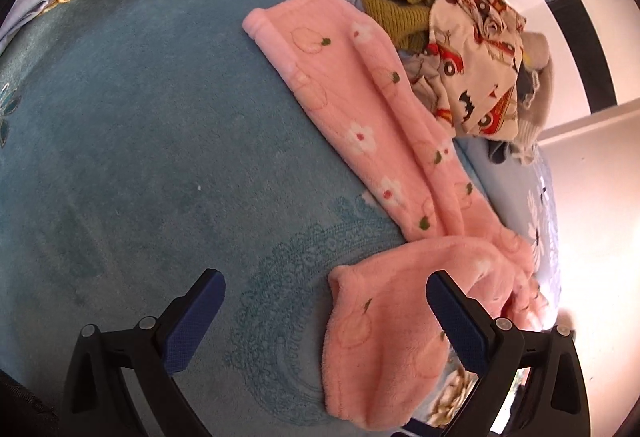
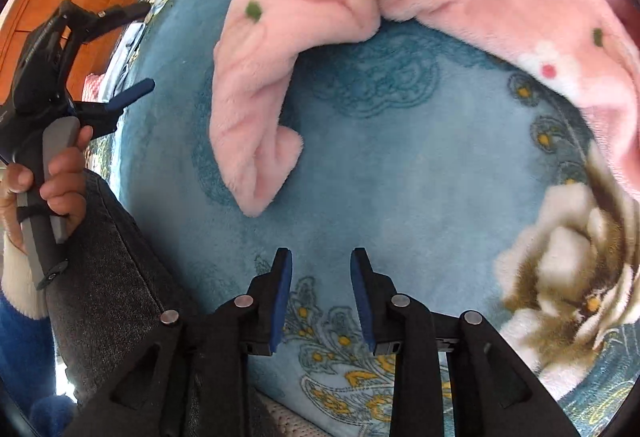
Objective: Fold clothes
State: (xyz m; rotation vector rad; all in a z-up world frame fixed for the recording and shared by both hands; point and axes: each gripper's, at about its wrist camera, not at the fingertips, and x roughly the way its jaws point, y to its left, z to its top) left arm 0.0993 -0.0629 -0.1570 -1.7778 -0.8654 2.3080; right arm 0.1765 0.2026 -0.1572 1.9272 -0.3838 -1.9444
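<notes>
- My left gripper has its blue-padded fingers spread wide, nothing between them.
- My right gripper holds its fingers partly apart, a narrow gap, gripping nothing.
- My left hand wraps the grey handle, white cuff at the wrist.

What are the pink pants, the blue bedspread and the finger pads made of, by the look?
Pink pants: plush fleece, likely synthetic; fuzzy nap, soft rounded folds. Bedspread: short-pile velvety blanket, matte, printed flowers. Finger pads: blue rubber or soft plastic, probably; fine knurled grid texture.
</notes>
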